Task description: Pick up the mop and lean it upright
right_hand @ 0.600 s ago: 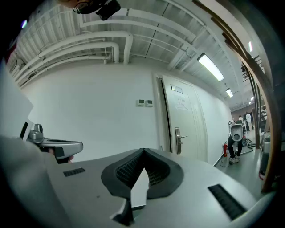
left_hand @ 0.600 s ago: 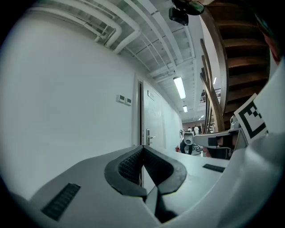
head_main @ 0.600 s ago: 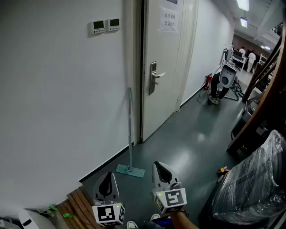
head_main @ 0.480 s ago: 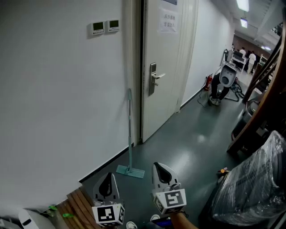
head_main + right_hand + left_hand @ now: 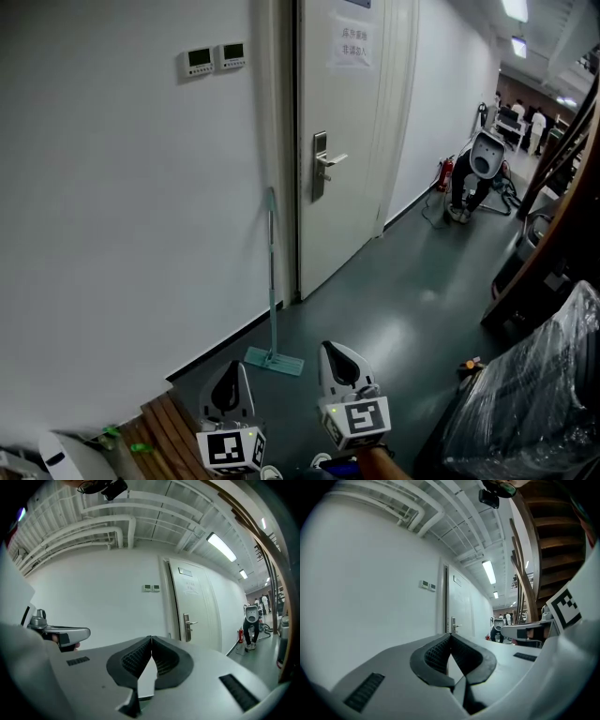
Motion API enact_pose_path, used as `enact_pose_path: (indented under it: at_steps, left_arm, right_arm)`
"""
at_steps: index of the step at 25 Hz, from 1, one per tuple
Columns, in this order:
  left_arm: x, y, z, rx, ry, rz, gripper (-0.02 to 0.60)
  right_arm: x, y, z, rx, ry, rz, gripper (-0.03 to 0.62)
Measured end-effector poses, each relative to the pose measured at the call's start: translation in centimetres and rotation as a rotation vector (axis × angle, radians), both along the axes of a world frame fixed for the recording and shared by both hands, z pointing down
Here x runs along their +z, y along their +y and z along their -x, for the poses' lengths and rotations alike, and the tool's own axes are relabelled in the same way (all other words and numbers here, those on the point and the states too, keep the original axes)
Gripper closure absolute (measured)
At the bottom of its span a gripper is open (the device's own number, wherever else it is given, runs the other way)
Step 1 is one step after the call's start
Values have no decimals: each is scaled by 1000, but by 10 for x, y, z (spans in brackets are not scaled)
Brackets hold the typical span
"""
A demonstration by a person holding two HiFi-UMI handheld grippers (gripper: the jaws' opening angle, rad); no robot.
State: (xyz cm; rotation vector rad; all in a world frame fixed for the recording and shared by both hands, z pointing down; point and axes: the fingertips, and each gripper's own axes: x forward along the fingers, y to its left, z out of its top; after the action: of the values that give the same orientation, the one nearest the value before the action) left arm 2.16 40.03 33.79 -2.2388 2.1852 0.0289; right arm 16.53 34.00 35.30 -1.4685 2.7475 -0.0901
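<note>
White wall (image 5: pixel 112 234): left side of the corridor.
Pale door (image 5: pixel 342 141): beside it.
Mop (image 5: pixel 273 281): upright, handle leaning on the wall by the door frame, head on the floor.
Left gripper (image 5: pixel 230 370), right gripper (image 5: pixel 333 349): apart from the mop, jaws pressed together, nothing held.

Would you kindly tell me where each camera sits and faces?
Head view: on the person's head, looking down at the teal flat mop leaning upright on the white wall; left gripper, right gripper below.
Left gripper view: on that gripper, facing along shut jaws toward the white door; right gripper at right.
Right gripper view: likewise, jaws shut; left gripper at left.
Shared: all three show that door.
</note>
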Motion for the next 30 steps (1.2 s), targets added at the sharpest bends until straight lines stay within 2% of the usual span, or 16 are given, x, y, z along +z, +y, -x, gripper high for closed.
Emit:
enact_pose_path:
  at_steps: [9, 16, 22, 30]
  left_arm:
    - [-2, -22, -32, -35, 2, -5, 569]
    - [-4, -44, -38, -46, -11, -21, 569]
    - [2, -72, -20, -24, 5, -26, 569]
    - [6, -121, 28, 0, 10, -30, 569]
  right_arm:
    - [3, -22, -18, -45, -7, 6, 576]
    - [5, -43, -13, -53, -7, 8, 576]
    - [10, -69, 8, -49, 17, 3, 576]
    - [6, -117, 58, -13, 40, -1, 576]
